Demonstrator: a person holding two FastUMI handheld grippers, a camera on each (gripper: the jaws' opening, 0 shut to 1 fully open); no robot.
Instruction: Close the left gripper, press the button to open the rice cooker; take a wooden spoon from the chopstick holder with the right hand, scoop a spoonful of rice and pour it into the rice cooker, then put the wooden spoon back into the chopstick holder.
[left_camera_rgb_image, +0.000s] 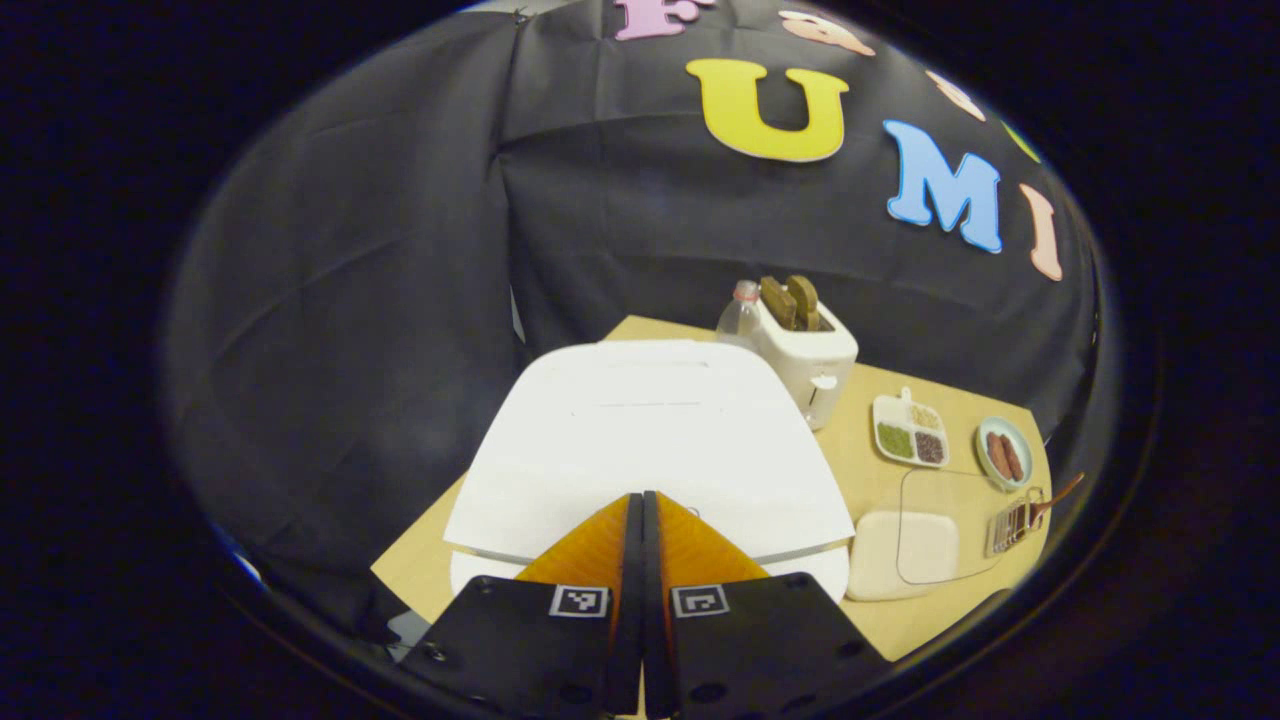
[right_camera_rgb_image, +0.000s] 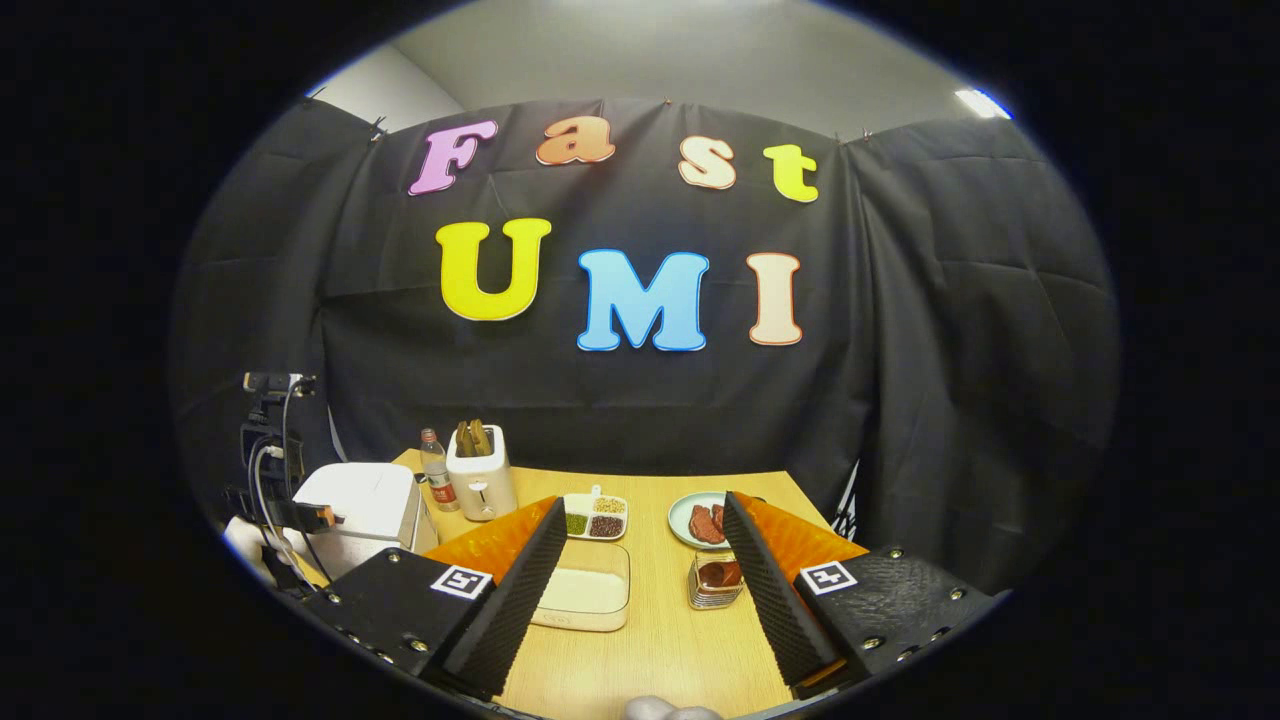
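The rice cooker (left_camera_rgb_image: 650, 450) sits at the table's (right_camera_rgb_image: 660, 640) left edge, lid still down, directly under our clenched left gripper (left_camera_rgb_image: 642, 500). We should press its joined tips squarely down on the front button. Our right gripper (right_camera_rgb_image: 640, 575) hangs released, well short of the chopstick holder (right_camera_rgb_image: 716, 583).

We hold our left gripper (left_camera_rgb_image: 641, 497) with fingers pressed together, our right gripper (right_camera_rgb_image: 640, 515) spread wide

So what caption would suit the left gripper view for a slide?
Shut left gripper poised over the closed white rice cooker, toaster behind.
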